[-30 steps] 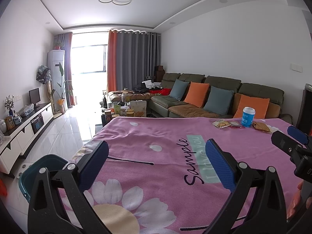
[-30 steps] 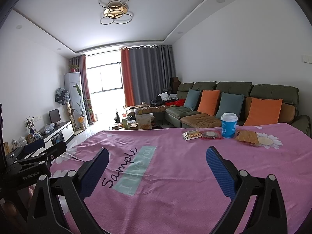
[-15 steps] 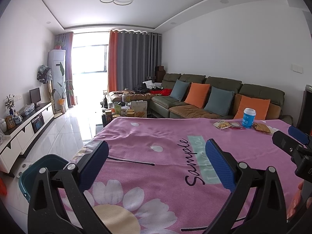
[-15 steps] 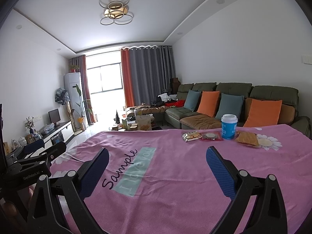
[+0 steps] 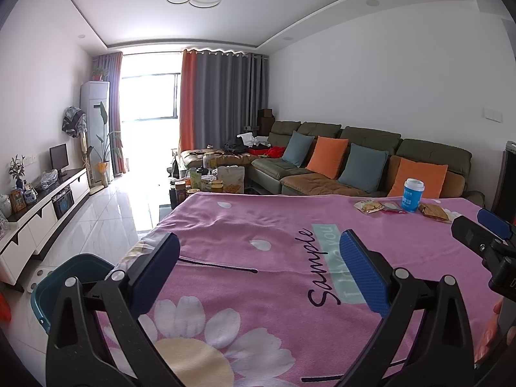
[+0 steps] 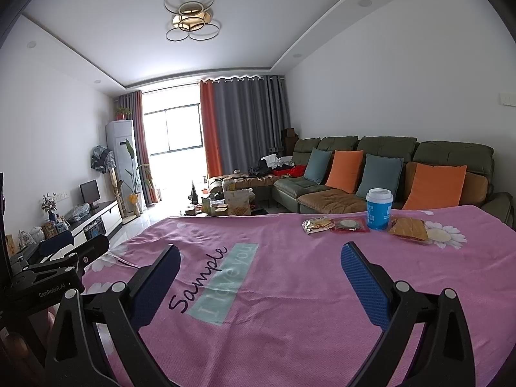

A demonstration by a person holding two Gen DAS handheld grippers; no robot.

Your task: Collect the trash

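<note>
Both your grippers, left and right, gape wide, empty, well short of the cup and wrappers.

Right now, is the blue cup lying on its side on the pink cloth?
No, the blue cup stands upright with its white lid on top, between the red wrapper and the brown wrapper.
</note>
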